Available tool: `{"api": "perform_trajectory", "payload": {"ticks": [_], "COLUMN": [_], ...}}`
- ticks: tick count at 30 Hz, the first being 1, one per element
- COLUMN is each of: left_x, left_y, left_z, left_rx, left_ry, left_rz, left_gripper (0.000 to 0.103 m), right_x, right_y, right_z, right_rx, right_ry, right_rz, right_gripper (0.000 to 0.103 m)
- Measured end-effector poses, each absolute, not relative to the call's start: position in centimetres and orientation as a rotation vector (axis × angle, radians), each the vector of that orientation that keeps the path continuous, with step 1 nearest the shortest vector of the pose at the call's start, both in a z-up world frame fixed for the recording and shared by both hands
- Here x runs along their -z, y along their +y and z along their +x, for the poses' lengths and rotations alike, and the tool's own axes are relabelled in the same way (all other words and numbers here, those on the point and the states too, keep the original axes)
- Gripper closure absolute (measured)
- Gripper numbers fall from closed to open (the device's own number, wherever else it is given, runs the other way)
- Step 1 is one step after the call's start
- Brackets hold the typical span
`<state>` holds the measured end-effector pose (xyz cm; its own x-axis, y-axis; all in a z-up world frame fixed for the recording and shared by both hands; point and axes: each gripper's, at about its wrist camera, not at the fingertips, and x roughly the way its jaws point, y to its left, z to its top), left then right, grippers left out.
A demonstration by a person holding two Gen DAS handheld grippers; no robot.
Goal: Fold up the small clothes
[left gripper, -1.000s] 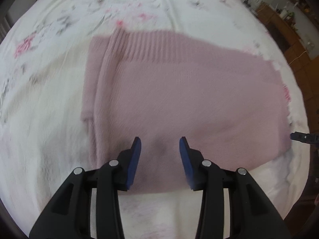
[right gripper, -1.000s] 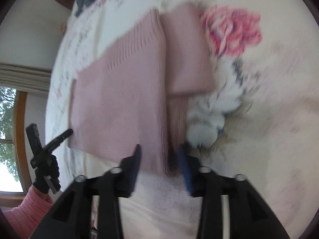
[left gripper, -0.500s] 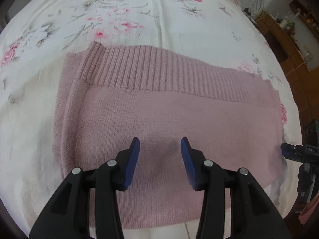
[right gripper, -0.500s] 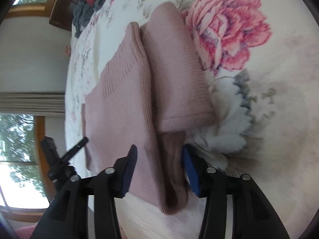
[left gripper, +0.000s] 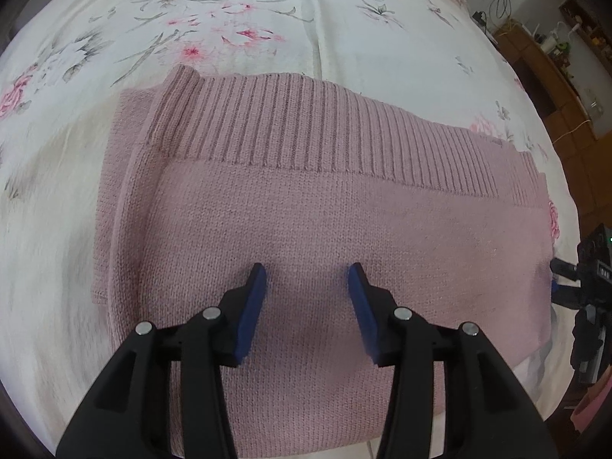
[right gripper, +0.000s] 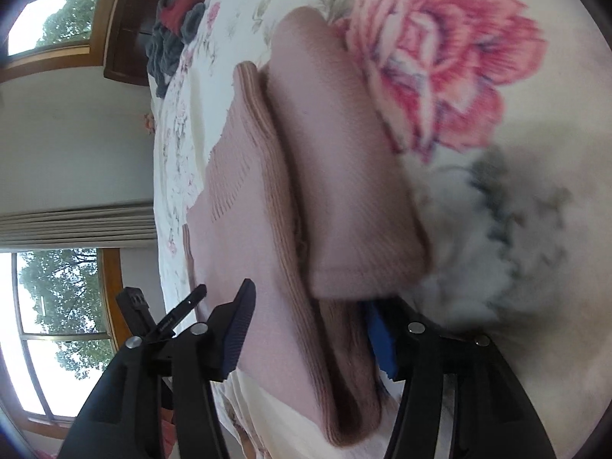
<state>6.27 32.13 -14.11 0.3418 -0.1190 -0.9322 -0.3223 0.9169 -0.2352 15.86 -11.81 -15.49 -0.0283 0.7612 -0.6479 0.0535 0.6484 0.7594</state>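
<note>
Both grippers crept closer – left gripper (left gripper: 306,287) spread over the sweater (left gripper: 306,210) on the bed (left gripper: 306,19), right gripper (right gripper: 306,329) spread around its 3 o'clock edge – pinch every layer before folding.

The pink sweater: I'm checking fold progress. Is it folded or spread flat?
Folded: the pink sweater shows stacked layers, a sleeve lying across.

Bed's got a white floral sheet (left gripper: 313,57), pink knit sweater (left gripper: 306,206) lying folded flat on it, pile of clothes (right gripper: 174,34) at the far end.
</note>
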Motion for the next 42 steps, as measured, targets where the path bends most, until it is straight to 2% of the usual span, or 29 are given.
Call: {"api": "perform_trajectory", "payload": {"ticks": [5,10,19,24,32,42], "left_x": [14.3,14.4,14.4,13.0,10.1,9.4], "left_y": [32.0,31.8,32.0,32.8,34.2,36.3], "left_z": [6.3,6.6,6.6,5.7,4.2,2.4], "left_rx": [-0.141,-0.137,-0.125,-0.118,-0.095,-0.083], "left_ry": [1.225,1.224,1.229,1.215,1.156,1.118], "left_rz": [-0.409,-0.4,-0.411,-0.439,-0.482,-0.584], "left_gripper": [0.054,0.052,0.052,0.052,0.052,0.052], "right_x": [15.8,16.4,15.8,11.2,3.9,3.6], "right_y": [-10.2,-10.0,-9.7,-7.5,1.8,12.4], "right_z": [16.8,17.3,16.9,16.3,14.7,10.5], "right_rx": [-0.636,-0.606,-0.569,-0.592,-0.721,-0.796], "right_ry": [1.491,1.496,1.472,1.391,1.305,1.302], "right_rz": [0.689,0.703,0.678,0.548,0.279,-0.076], "right_gripper": [0.047,0.067,0.077,0.078,0.079,0.079]}}
